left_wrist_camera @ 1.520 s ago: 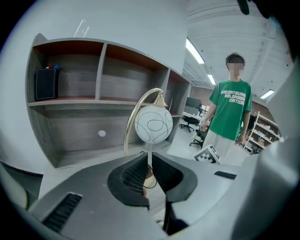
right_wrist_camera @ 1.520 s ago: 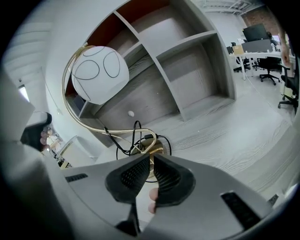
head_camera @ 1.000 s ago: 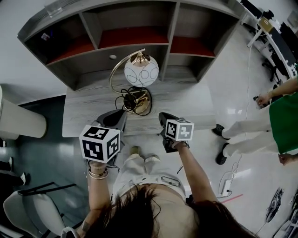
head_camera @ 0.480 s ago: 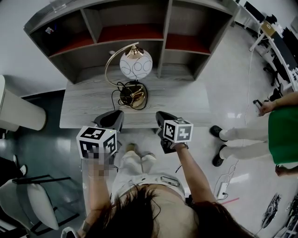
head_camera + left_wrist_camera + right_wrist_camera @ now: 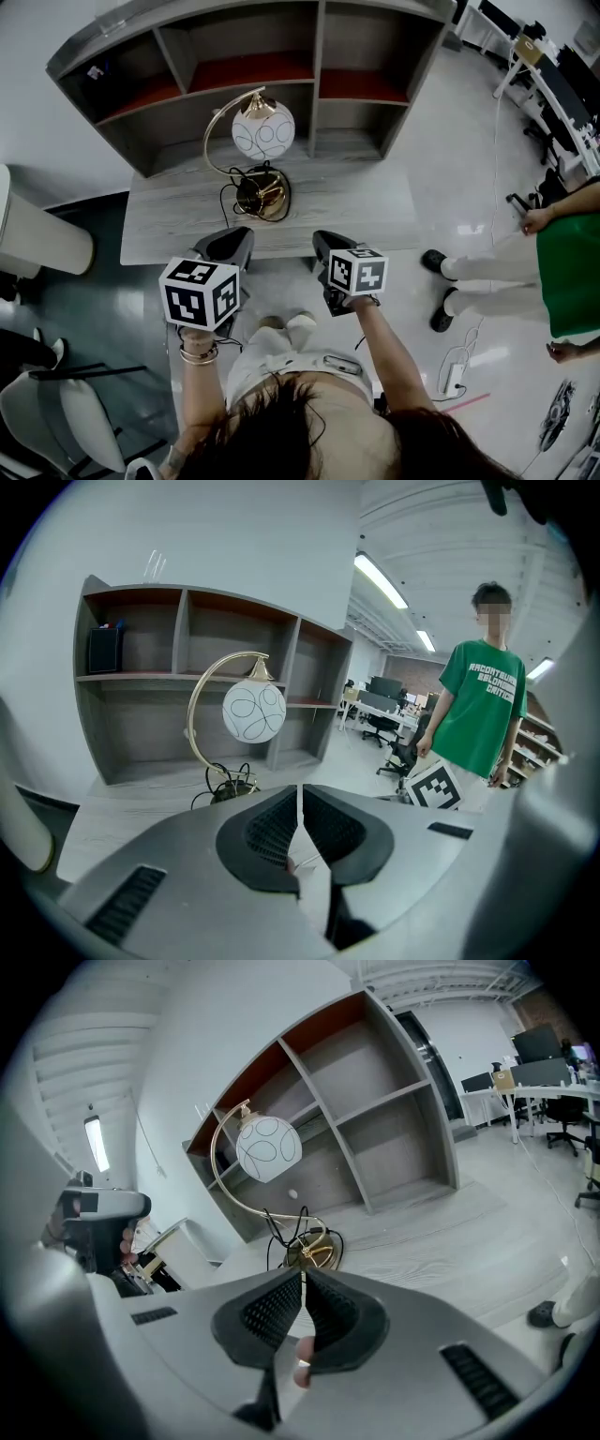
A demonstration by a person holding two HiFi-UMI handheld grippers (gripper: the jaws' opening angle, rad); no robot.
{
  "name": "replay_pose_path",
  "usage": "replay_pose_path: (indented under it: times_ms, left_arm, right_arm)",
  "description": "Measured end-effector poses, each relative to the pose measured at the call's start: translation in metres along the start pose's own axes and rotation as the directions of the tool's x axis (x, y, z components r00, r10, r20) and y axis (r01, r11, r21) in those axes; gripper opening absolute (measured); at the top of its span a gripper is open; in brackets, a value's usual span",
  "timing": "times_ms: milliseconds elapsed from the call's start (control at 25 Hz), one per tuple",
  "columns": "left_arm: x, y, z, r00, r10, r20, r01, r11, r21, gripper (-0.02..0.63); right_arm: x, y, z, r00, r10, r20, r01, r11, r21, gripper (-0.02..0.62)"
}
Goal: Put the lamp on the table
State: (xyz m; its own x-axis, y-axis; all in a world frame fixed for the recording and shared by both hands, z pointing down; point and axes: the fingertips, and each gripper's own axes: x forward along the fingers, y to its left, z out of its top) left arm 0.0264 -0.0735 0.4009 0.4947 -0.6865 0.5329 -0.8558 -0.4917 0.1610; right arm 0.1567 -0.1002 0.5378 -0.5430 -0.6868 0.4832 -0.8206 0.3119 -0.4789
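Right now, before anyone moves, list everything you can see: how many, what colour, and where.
lamp: one, white globe, gold arm and base, standing on the table
table: one, grey wood, ahead of the person
shelves: one unit, grey with red-brown panels, at the table's far side
bystander: one, green shirt, at the right
chair: one, white, lower left
left gripper: grey, jaws together, empty
right gripper: grey, jaws together, empty

Bright, even indoor light from long white ceiling strip lights (image 5: 382,581), with glare on the glossy white floor (image 5: 459,187). Both gripper views bend hard at the edges and go dark in the corners. The grey left gripper (image 5: 300,794) and grey right gripper (image 5: 302,1283) look soft up close.
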Motion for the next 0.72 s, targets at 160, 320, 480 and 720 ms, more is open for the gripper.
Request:
replay_pose_path:
  times_ms: [160,320,480,720]
  left_arm:
    - [-0.007,0.005,0.001,1.000,-0.018,0.006,0.018,1.000,0.006,0.028]
    - [-0.018,0.017,-0.003,0.999,-0.035,0.005,0.034,0.999,0.009,0.028]
    - [-0.029,0.030,-0.009,0.999,-0.039,0.002,0.039,0.999,0.013,0.028]
    - [-0.041,0.050,-0.015,0.999,-0.033,-0.002,0.033,0.999,0.010,0.028]
  right_arm:
    - [-0.002,0.005,-0.001,1.000,-0.020,0.012,0.020,1.000,0.009,0.032]
    - [0.003,0.019,-0.002,0.999,-0.039,0.021,0.039,0.999,0.016,0.032]
    - [0.008,0.038,-0.010,0.999,-0.046,0.019,0.045,0.999,0.018,0.031]
    - [0.016,0.056,-0.019,0.999,-0.053,0.008,0.053,0.998,0.015,0.031]
